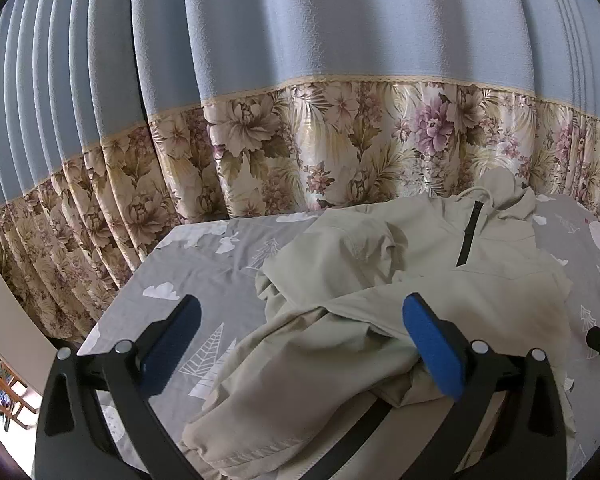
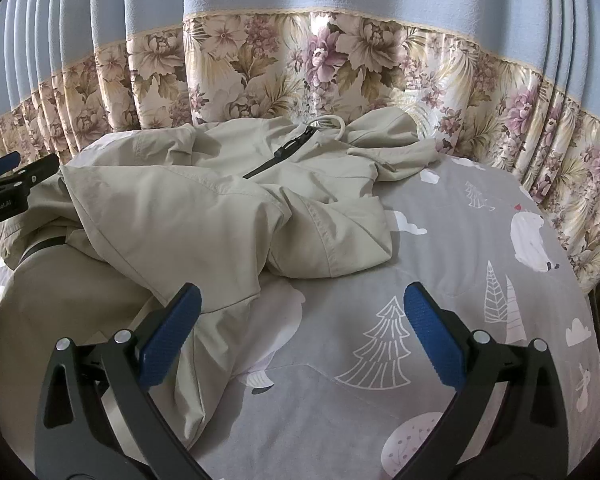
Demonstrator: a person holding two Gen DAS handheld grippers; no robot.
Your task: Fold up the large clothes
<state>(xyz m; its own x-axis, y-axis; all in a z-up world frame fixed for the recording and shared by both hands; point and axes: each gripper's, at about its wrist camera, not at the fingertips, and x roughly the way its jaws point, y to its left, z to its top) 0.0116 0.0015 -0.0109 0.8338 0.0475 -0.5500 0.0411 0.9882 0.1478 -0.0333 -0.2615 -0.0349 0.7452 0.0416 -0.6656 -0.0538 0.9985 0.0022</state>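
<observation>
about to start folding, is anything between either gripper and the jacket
Nothing visible. The left gripper is open right over the beige jacket, and the right gripper is open over bare bedsheet beside the jacket's edge.

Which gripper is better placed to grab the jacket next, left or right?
Probably left: the left gripper is open with the jacket between its fingers. The right gripper frames mostly sheet.

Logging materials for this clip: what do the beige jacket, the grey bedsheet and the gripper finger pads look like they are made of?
Beige jacket: thin woven fabric, matte, likely light synthetic or cotton blend; it creases crisply and shows stitched seams.
Grey bedsheet: soft matte printed cloth, probably cotton; white trees and clouds, gentle wrinkles.
Finger pads: blue, seemingly rubber or textured plastic, with a fine dotted surface, on black plastic-looking arms.
</observation>
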